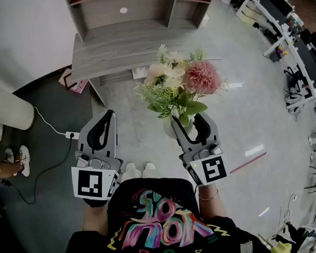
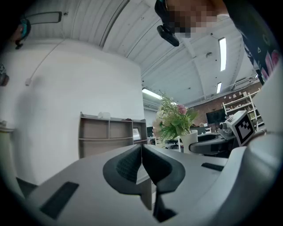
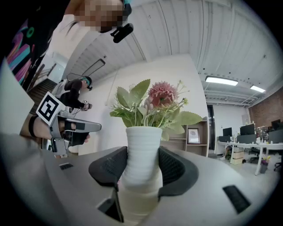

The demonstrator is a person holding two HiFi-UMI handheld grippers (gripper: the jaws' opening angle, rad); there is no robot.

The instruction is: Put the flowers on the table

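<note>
**Q:** Where are the flowers?

**Me:** The flowers (image 1: 179, 82) sit in a white vase (image 3: 141, 145). I carry it in front of me, off the floor. It is not on the table (image 1: 112, 54) yet, which stands ahead and well apart.

**Q:** Grip?

**Me:** My right tool (image 3: 141, 164) pinches the vase on its ribbed neck, one pad on each side. The tool is level, so the vase rides upright with the blooms above the pads. Judgement: a hold below the leaves keeps them out of the pinch.

**Q:** The other one?

**Me:** My left tool (image 2: 141, 159) is pressed together with nothing in it. It is level beside the right tool and apart from the vase. It is idle, and I reckon it is spare for steadying.

**Q:** What lies between you and the table?

**Me:** Glossy floor from my shoes (image 1: 139, 171) to the table's near edge. The top looks bare there. A shelf unit (image 1: 125, 11) rises along the far edge, so the blooms should stop short of it. A box (image 1: 75, 83) lies low by the table's left corner, below any set-down.

**Q:** Off to the sides?

**Me:** On my left a power strip (image 1: 71, 135) and its cable (image 1: 47, 124) lie on darker floor, with a white cylinder (image 1: 6, 107) near them. Office desks (image 1: 284, 21) stand far right. None of it is on my line.
</note>
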